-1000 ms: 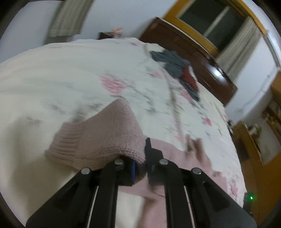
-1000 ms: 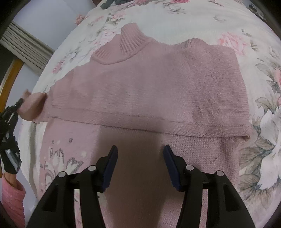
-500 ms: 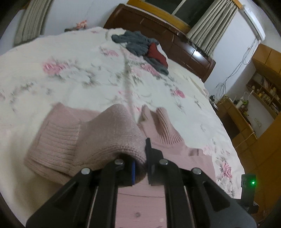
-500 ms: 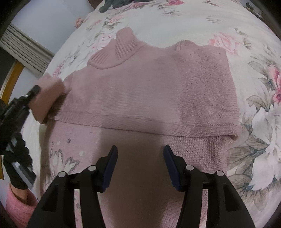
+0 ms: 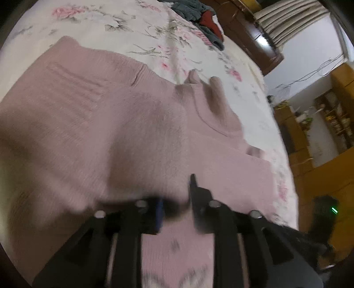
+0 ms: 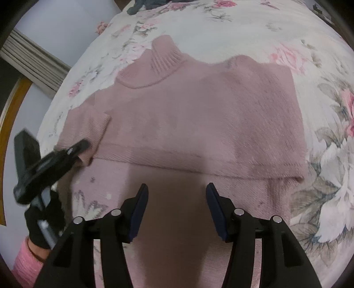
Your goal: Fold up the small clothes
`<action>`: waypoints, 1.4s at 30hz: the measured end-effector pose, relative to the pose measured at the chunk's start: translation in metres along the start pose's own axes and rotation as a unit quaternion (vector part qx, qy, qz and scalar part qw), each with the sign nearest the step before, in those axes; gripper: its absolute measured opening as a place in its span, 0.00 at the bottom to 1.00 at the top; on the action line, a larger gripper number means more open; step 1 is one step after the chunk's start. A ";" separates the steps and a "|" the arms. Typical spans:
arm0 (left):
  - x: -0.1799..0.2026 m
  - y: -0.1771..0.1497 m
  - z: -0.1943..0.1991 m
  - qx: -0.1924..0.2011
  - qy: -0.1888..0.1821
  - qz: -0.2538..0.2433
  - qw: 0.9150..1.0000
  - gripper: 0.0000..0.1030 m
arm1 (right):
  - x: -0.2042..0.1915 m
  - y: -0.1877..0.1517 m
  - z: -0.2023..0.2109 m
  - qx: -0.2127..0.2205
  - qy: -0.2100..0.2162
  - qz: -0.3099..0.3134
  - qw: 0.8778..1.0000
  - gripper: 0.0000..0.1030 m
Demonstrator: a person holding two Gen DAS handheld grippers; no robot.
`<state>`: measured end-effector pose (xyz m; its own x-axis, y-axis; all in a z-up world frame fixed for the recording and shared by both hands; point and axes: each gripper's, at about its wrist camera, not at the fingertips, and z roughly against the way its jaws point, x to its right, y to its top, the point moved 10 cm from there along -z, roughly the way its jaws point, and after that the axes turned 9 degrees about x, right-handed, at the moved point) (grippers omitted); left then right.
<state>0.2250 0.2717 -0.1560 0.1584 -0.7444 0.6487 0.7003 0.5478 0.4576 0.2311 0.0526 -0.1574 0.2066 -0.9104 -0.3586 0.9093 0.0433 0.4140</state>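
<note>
A pink knitted turtleneck sweater (image 6: pixel 199 119) lies flat on the floral bedspread (image 6: pixel 254 26), collar (image 6: pixel 163 59) pointing away, lower part folded up. In the right wrist view my left gripper (image 6: pixel 83 148) comes in from the left, shut on the sweater's sleeve (image 6: pixel 93 130), which lies folded over the body's left edge. The blurred left wrist view shows the same sleeve (image 5: pixel 99 133) draped out from my left gripper (image 5: pixel 176 206) over the sweater, with the collar (image 5: pixel 212 104) beyond. My right gripper (image 6: pixel 177 190) hovers open above the sweater's near part, holding nothing.
A heap of grey and red clothes (image 5: pixel 199 13) lies at the bed's far end by the dark wooden headboard (image 5: pixel 254 37). Wooden cabinets (image 5: pixel 320 137) stand beyond the bed's right side. A gloved hand (image 6: pixel 44 221) with a pink cuff holds the left gripper.
My left gripper has carried the sleeve inward from beside the bed's edge and laid it over the sweater's body. The right gripper has stayed open in the same place.
</note>
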 end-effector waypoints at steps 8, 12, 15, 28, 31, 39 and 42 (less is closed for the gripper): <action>-0.055 0.051 0.091 0.108 0.084 -0.025 0.990 0.36 | -0.077 0.027 -0.023 -0.018 0.071 -0.003 0.997 0.54; -0.088 0.075 0.080 0.092 0.176 -0.031 0.980 0.35 | -0.118 0.036 -0.051 -0.044 0.101 -0.015 0.994 0.55; -0.095 0.072 0.063 0.071 0.195 -0.045 0.977 0.35 | -0.144 0.043 -0.074 -0.062 0.130 -0.038 0.989 0.55; -0.094 0.071 0.068 0.067 0.182 -0.042 0.980 0.35 | -0.173 0.037 -0.115 -0.084 0.123 -0.011 0.989 0.17; -0.079 0.072 0.068 0.069 0.167 -0.048 0.982 0.35 | -0.169 0.046 -0.092 -0.062 0.138 -0.012 0.988 0.17; -0.041 0.065 0.041 0.052 0.158 -0.094 0.982 0.35 | -0.125 0.066 -0.063 -0.029 0.091 -0.001 0.995 0.17; -0.050 0.058 0.028 0.034 0.187 -0.106 0.976 0.35 | -0.103 0.063 -0.070 -0.037 0.067 -0.010 0.997 0.17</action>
<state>0.2385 0.3517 -0.1448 0.2668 -0.9241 0.2734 0.6993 0.3809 0.6049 0.2919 0.1778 -0.1530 0.2301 -0.8484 -0.4767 0.9366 0.0601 0.3452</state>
